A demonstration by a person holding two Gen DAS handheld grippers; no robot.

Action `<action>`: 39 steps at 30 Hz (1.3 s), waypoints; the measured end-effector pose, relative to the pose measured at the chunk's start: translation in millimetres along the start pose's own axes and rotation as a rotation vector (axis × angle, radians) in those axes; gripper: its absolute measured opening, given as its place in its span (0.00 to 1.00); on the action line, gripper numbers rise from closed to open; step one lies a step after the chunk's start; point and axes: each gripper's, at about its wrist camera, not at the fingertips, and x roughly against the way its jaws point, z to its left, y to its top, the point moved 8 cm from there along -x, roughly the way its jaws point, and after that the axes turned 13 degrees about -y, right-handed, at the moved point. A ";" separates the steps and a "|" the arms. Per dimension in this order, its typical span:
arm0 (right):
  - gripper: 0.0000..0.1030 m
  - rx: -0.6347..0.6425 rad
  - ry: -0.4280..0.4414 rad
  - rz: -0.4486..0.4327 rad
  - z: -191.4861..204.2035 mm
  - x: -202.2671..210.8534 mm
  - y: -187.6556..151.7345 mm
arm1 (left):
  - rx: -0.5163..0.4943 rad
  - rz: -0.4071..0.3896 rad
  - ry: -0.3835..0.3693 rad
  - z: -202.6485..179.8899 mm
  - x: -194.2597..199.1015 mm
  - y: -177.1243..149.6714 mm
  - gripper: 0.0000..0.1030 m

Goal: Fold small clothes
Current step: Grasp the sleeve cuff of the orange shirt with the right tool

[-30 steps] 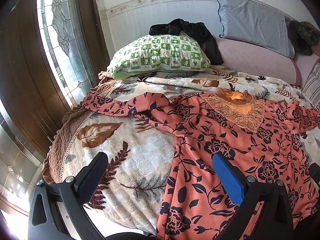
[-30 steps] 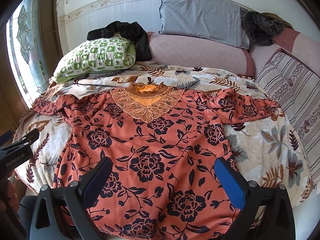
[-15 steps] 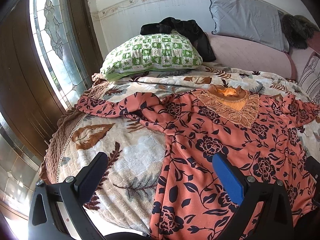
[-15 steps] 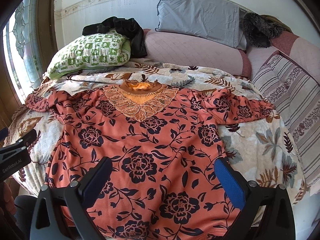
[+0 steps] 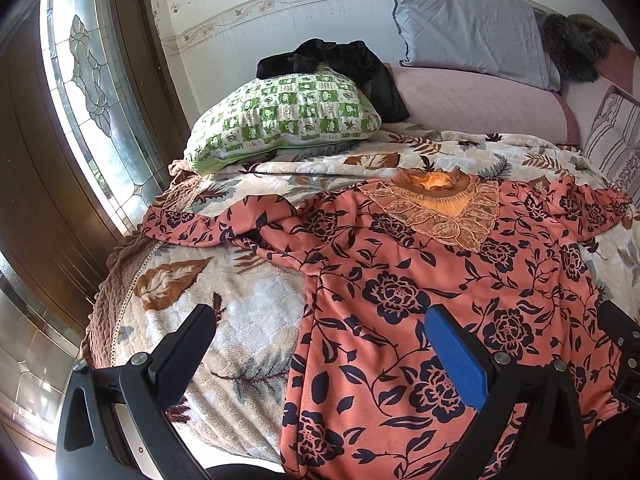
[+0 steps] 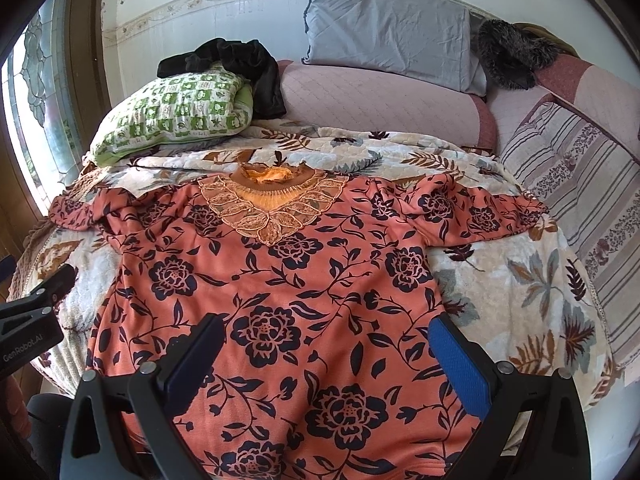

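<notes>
Right wrist view: the right gripper [image 6: 324, 356] hangs above the lower front of the top [image 6: 276, 288], jaws spread wide and holding nothing. The top — orange with dark flowers and a lace collar [image 6: 272, 208] — lies front-up on the blanket [image 6: 520, 304], sleeves out to both sides, hem at the blanket's near edge. Beyond the collar sits a green pillow [image 6: 176, 116] with a black garment [image 6: 236, 64] on it; a grey pillow [image 6: 388, 28] leans against the wall behind. The left gripper [image 5: 320, 356] is also spread wide and empty — one finger over the bare blanket [image 5: 224, 292], the other over the top's [image 5: 400, 280] side edge.
</notes>
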 end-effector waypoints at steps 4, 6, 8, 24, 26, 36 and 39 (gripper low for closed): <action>1.00 0.007 -0.002 -0.009 -8.9 -16.2 9.2 | 0.031 0.048 -0.132 -22.4 -27.4 13.6 1.00; 1.00 -0.022 0.024 -0.016 -22.0 -32.5 19.7 | 0.042 0.080 -0.183 -34.3 -51.5 22.0 1.00; 1.00 -0.084 0.076 -0.004 -43.3 -57.5 31.4 | 0.055 0.081 -0.212 -44.2 -76.4 30.2 1.00; 0.64 -1.033 0.184 0.195 -359.4 -307.1 61.7 | -0.097 0.082 -0.281 -104.2 -183.9 26.2 1.00; 0.64 -1.068 0.174 0.198 -372.0 -325.4 68.3 | -0.108 0.146 -0.274 -104.7 -200.4 19.1 1.00; 0.44 -1.120 0.020 0.216 -408.4 -396.4 78.9 | -0.092 0.238 -0.308 -106.2 -225.9 3.6 1.00; 0.18 -1.084 -0.033 0.204 -410.7 -406.3 82.2 | -0.093 0.228 -0.314 -105.8 -227.4 2.5 1.00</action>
